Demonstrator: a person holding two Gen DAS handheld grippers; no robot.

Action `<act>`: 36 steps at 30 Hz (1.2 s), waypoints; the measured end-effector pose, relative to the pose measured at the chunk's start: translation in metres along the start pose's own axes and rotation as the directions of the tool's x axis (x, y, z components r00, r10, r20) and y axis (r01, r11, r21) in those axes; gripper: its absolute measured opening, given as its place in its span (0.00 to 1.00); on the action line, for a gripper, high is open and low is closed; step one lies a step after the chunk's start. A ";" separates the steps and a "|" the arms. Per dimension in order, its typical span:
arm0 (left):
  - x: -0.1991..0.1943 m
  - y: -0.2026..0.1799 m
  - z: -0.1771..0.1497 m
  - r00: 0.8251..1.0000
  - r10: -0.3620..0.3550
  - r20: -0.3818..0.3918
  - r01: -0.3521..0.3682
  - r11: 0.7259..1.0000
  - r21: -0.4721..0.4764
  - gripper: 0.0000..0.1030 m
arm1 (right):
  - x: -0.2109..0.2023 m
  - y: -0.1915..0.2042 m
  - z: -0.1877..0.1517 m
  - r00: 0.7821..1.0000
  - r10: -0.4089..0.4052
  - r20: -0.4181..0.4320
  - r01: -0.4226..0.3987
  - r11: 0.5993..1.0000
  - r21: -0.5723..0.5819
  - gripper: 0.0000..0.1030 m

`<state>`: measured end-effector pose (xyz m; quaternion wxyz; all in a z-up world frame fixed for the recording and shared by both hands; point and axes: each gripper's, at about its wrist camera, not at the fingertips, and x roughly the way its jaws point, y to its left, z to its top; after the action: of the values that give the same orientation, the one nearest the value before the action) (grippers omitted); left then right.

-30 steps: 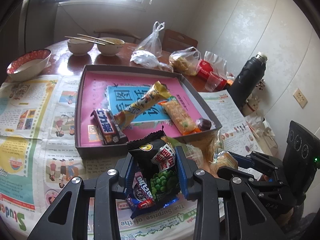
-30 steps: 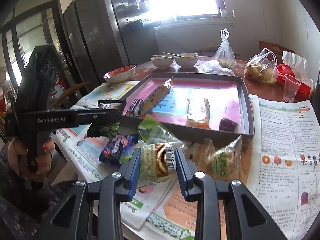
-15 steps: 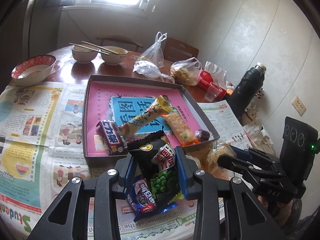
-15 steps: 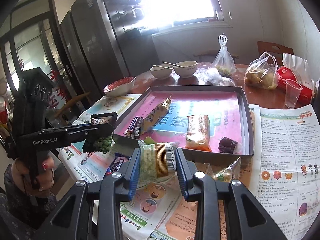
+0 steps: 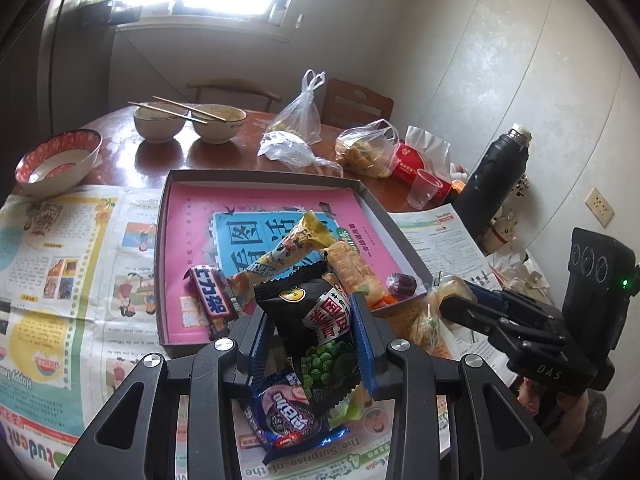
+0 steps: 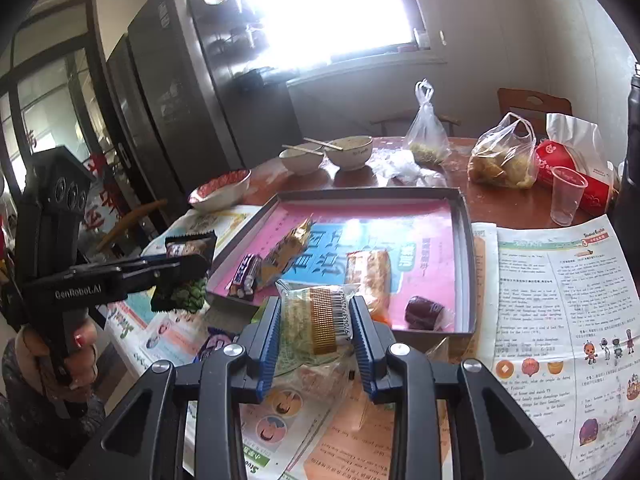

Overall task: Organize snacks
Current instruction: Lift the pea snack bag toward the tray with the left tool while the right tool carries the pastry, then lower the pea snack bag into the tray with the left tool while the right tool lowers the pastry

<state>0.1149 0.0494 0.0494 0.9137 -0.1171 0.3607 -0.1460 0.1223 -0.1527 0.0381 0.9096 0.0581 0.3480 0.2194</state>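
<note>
The left gripper (image 5: 312, 344) is closed on a black green-pea packet (image 5: 320, 332), which is held upright between the blue pads, above the near rim of the shallow tray (image 5: 264, 178). The right gripper (image 6: 316, 340) is clamped on a clear wafer packet (image 6: 316, 316) with a barcode, likewise held in front of the tray's near wall. Compared with a second ago, both packets have been raised off the newspaper (image 5: 60, 264) and carried closer to the tray, whose floor is now seen from a higher angle in both views. An Oreo pack (image 5: 288, 412) is left lying on the newspaper below the left gripper, on the near side of the tray.

Inside the tray, a Snickers bar (image 5: 212, 300), a yellow-wrapped bar (image 5: 288, 248), an orange cracker packet (image 5: 352, 272) and a small purple sweet (image 5: 400, 282) are laid near the front wall, while the back half is left bare.

The lift appears complete, so the carry into the tray is judged to be under way. Placement is probably next, and the near wall must be cleared by both dangling packets. At least the Oreo pack remains to be collected.
</note>
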 end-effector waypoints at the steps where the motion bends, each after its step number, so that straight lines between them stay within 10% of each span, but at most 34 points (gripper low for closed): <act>1: 0.001 -0.001 0.001 1.000 0.000 -0.001 0.000 1.000 0.002 0.37 | 0.000 -0.001 0.001 1.000 -0.009 0.003 0.009 1.000 0.002 0.33; 36: 0.067 0.002 0.013 0.994 0.079 -0.069 -0.077 0.996 0.032 0.37 | 0.011 -0.031 0.013 0.996 -0.083 0.017 0.082 0.995 0.053 0.33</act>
<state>0.1705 0.0291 0.0164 0.9071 -0.0844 0.3948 -0.1192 0.1489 -0.1752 0.0331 0.9193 0.0697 0.3470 0.1720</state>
